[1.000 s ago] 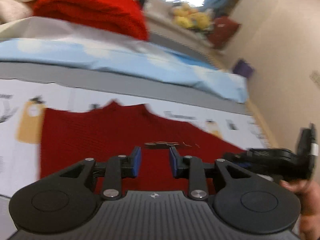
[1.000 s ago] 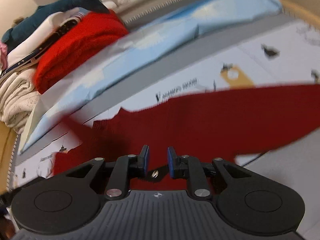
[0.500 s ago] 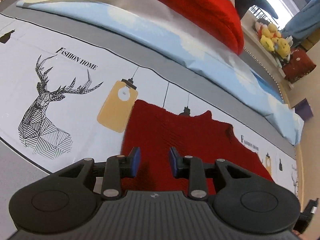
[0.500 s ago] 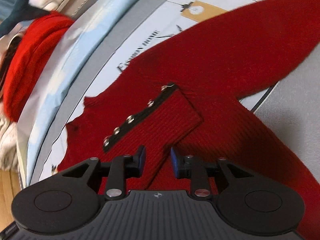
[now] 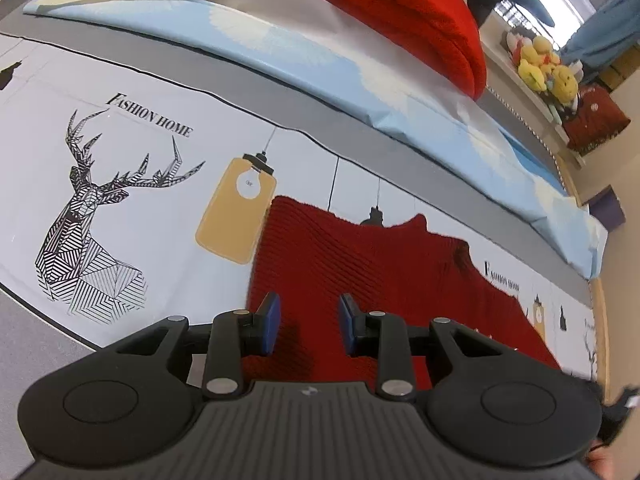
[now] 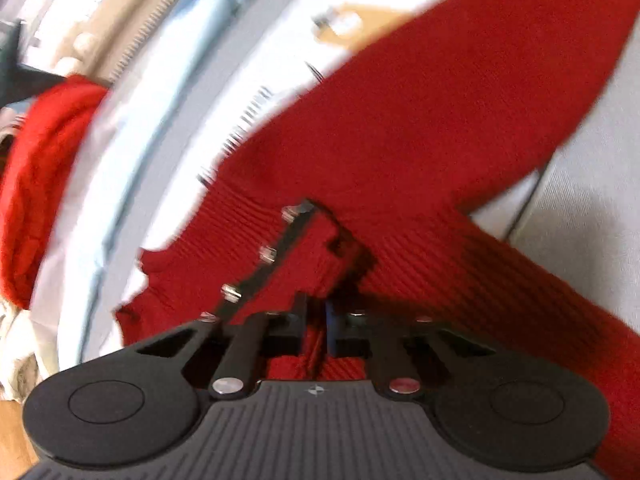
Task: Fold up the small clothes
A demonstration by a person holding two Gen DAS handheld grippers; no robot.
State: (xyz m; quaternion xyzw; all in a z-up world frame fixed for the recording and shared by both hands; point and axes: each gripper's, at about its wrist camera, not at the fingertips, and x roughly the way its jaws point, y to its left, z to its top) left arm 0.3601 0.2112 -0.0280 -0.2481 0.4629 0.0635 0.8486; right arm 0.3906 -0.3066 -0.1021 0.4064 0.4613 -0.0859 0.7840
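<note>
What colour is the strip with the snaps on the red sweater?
Black strip, silver snaps; clearest in the right wrist view.

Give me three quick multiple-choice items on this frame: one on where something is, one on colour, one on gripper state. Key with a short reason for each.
1. Where does the dark red sweater lie relative to the yellow lamp print?
A. left of it
B. right of it
C. fully covering it

2. What colour are the left gripper pads?
A. blue
B. green
C. white

3. What is the right gripper doing?
A. open above bare sheet
B. shut on the sweater
C. holding a plush toy

Key: 1 B, the sweater edge begins just right of the lamp. 2 A, blue faces show on both fingers. 3 B, red knit is pinched between the closed fingers.
</note>
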